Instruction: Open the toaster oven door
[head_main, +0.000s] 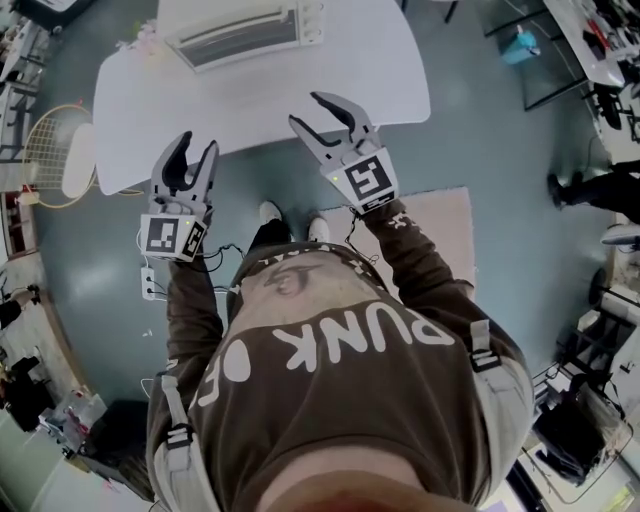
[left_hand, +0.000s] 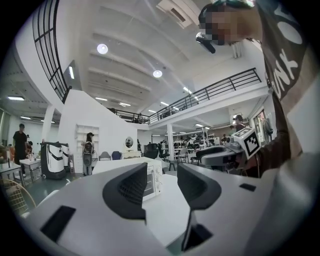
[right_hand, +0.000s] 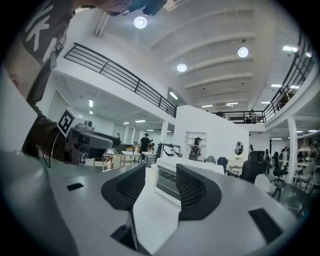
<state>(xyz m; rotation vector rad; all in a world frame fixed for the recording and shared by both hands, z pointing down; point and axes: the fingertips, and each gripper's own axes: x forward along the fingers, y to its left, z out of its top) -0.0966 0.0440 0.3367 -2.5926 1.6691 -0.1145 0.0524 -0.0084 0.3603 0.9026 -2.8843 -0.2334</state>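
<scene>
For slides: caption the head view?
Left gripper and right gripper, jaws open and empty, near the white table; toaster oven door shut.

white toaster oven (head_main: 240, 30), white table (head_main: 390, 80), teal floor (head_main: 500, 150), brown sweatshirt (head_main: 340, 400) with white lettering

Open two-storey lab hall, workshop-style.
Mezzanine railing (right_hand: 125, 75) overhead, recessed ceiling lights (right_hand: 140, 22), office chairs (right_hand: 252, 167), gear-strewn benches (head_main: 600, 35) round a white counter (head_main: 380, 70), power strip (head_main: 150, 283) on teal floor (head_main: 480, 150).
</scene>
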